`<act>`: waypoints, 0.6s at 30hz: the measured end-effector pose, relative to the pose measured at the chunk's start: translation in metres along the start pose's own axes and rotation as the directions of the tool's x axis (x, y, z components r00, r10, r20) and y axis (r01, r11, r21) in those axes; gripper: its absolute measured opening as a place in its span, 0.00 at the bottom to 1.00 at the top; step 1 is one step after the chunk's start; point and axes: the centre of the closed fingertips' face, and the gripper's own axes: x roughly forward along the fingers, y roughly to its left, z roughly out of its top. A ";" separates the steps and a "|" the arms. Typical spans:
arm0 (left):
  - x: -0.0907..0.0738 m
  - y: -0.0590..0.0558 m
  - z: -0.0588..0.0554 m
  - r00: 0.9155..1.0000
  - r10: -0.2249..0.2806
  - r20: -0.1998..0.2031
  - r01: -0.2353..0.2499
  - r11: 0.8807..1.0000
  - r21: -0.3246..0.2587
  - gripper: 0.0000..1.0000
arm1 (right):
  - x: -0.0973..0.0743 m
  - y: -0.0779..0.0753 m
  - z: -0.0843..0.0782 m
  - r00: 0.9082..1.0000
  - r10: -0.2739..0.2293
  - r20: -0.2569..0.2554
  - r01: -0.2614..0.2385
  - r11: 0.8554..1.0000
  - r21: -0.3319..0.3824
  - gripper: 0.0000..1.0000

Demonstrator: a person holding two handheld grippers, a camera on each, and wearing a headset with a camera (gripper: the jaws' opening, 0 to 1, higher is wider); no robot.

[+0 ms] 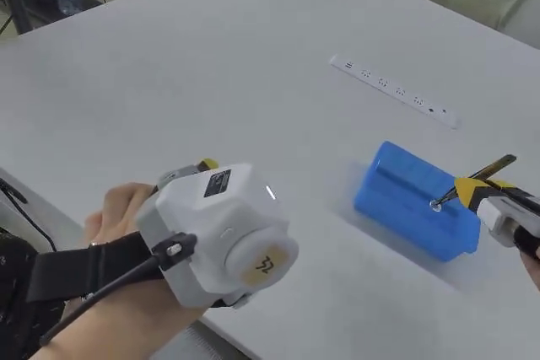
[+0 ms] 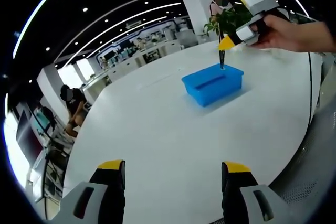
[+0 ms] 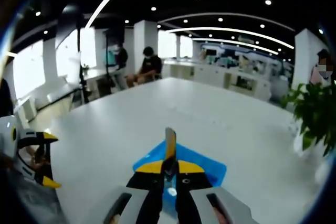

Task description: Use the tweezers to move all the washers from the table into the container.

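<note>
Jaws: L gripper (image 2: 173,167) spread wide; R gripper (image 3: 169,169) clamped on tweezers (image 3: 169,145).
L's yellow-tipped jaws hang over the smooth white table (image 1: 211,82), well apart from the work. R pinches the slim metal tweezers, pts down over the open top of the blue rectangular plastic container (image 1: 392,208). I see a small shiny ring-shaped washer (image 1: 435,205) right at the tips.

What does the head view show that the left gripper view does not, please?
Head view: a white power strip on the table, and a small ring, likely a washer, at the tip of the tweezers. Left gripper view: the left tool open, a seated person and a plant behind. Both: the blue container, with the right tool holding the tweezers over its opening.
</note>
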 end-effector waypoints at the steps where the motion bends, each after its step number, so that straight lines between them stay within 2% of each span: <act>1: 0.000 0.000 0.000 1.000 0.000 -0.001 0.000 1.000 0.000 0.76 | 0.003 -0.001 -0.001 1.000 -0.001 -0.003 0.001 1.000 -0.002 0.04; 6: 0.000 0.000 -0.001 1.000 -0.001 -0.004 0.001 1.000 0.002 0.76 | 0.014 -0.007 -0.016 0.999 -0.013 -0.036 0.014 1.000 0.016 0.04; 9: 0.000 -0.001 -0.001 1.000 -0.002 -0.006 0.002 1.000 0.004 0.76 | 0.024 -0.005 -0.028 0.999 -0.017 -0.050 0.018 1.000 0.025 0.04; 18: 0.000 -0.001 -0.002 1.000 -0.003 -0.013 0.003 1.000 0.005 0.76 | 0.034 -0.009 -0.049 0.995 -0.022 -0.099 0.025 0.999 0.034 0.04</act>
